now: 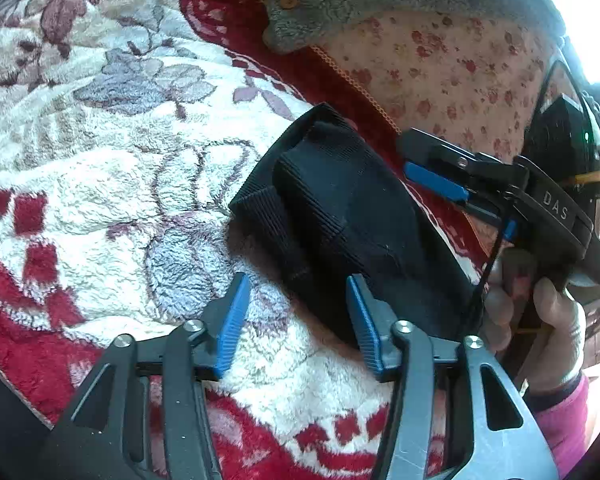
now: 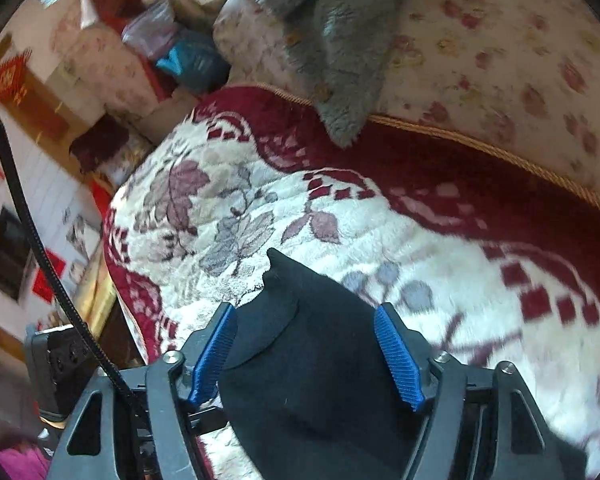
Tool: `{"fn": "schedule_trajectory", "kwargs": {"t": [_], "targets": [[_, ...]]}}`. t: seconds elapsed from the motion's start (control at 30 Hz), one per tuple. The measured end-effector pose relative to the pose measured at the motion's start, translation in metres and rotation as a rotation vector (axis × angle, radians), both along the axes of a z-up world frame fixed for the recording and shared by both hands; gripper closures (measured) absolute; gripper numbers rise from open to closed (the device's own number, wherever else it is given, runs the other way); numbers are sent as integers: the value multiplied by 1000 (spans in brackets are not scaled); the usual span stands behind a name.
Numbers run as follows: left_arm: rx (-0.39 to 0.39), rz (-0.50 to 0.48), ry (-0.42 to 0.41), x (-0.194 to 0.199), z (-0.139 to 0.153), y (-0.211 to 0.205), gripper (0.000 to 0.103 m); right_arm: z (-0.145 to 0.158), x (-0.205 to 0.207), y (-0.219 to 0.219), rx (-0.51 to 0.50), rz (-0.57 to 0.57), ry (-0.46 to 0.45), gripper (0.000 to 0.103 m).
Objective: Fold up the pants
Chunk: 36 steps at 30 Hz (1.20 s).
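The black pants (image 1: 352,220) lie folded into a small bundle on a fluffy cream and red floral blanket (image 1: 100,184). My left gripper (image 1: 296,292) is open at the bundle's near edge, its right finger over the cloth. My right gripper (image 1: 424,164) shows at the bundle's right side, held by a hand. In the right wrist view the pants (image 2: 312,368) lie between and under the open fingers of my right gripper (image 2: 306,320). Neither gripper holds the cloth.
A grey fleece garment (image 1: 340,4) lies at the back on a flowered pillow (image 1: 452,68). In the right wrist view the bed's left edge (image 2: 112,248) drops off to a room with bags (image 2: 180,52) and furniture.
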<state>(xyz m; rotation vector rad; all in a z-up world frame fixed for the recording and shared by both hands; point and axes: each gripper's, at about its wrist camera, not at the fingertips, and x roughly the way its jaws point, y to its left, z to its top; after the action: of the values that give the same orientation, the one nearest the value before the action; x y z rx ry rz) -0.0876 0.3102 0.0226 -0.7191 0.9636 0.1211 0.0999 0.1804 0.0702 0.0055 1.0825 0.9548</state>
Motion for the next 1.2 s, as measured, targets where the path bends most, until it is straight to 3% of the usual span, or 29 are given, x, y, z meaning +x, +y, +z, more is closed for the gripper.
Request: {"fn": "schedule_trajectory", "kwargs": {"t": [0.17,0.3,0.33,0.6,0.67,0.77,0.83,0.9,0.93,1.0,1.2], "targets": [[-29,33,-18,8,-3,-2,47,-13,7,36,-136,122,-58,29],[-90,68,-68,1,4,4,46,-36,12,57,-186,176,-27,29],[-103,64,-79,-2,6,6,40,-40,13,60,-190,180,-27,29],[-145,76,-58,13,-9,9,37,-49,32,57,-87,170,155,29],[-122,83,-62,17,-11,6,37,-48,35,54,-65,168,178,29],[-88,87,-68,21,-14,3,37,-48,32,53,-42,192,153,52],[-29,83,-59,24,-16,1,65,-52,29,55,-55,201,112,64],[-15,74,-54,24,-17,1,70,-54,26,54,-57,194,80,74],[-18,66,-63,24,-16,1,77,-53,26,51,-48,188,77,76],[-10,47,-80,23,-10,-1,80,-44,23,45,-11,188,66,84],[52,-8,-191,18,36,-19,81,5,13,21,73,164,0,86]]}}
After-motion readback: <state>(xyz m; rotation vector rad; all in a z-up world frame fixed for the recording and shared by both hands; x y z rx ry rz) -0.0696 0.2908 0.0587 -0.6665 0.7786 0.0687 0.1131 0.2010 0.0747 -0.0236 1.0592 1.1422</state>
